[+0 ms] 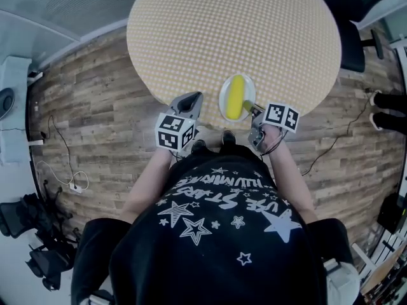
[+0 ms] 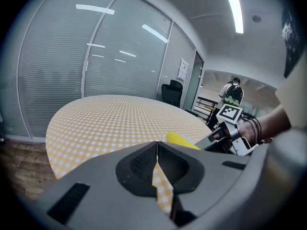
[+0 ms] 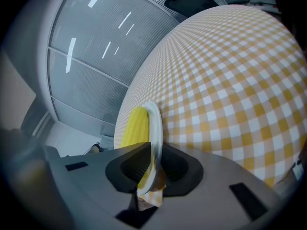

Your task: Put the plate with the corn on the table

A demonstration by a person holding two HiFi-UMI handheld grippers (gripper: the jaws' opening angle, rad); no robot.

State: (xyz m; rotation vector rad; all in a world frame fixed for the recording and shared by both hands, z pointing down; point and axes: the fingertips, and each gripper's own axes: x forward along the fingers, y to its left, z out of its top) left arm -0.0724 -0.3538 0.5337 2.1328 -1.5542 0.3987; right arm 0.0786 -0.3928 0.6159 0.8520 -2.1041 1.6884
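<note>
A white plate (image 1: 236, 98) carrying a yellow corn cob (image 1: 234, 96) is over the near edge of the round table (image 1: 254, 24) with its yellow checked cloth. My right gripper (image 1: 253, 110) is shut on the plate's near rim. In the right gripper view the plate (image 3: 155, 128) runs edge-on between the jaws, with the corn (image 3: 133, 127) on its left side. I cannot tell whether the plate touches the cloth. My left gripper (image 1: 191, 103) is shut and empty at the table's edge, left of the plate. Its view shows the corn (image 2: 181, 140) just past its jaws.
A dark office chair (image 1: 351, 44) stands at the table's far right. Someone's shoes (image 1: 385, 100) show at the right edge. Cables (image 1: 63, 170) lie on the wooden floor to the left. Glass walls with blinds (image 2: 72, 61) stand behind the table.
</note>
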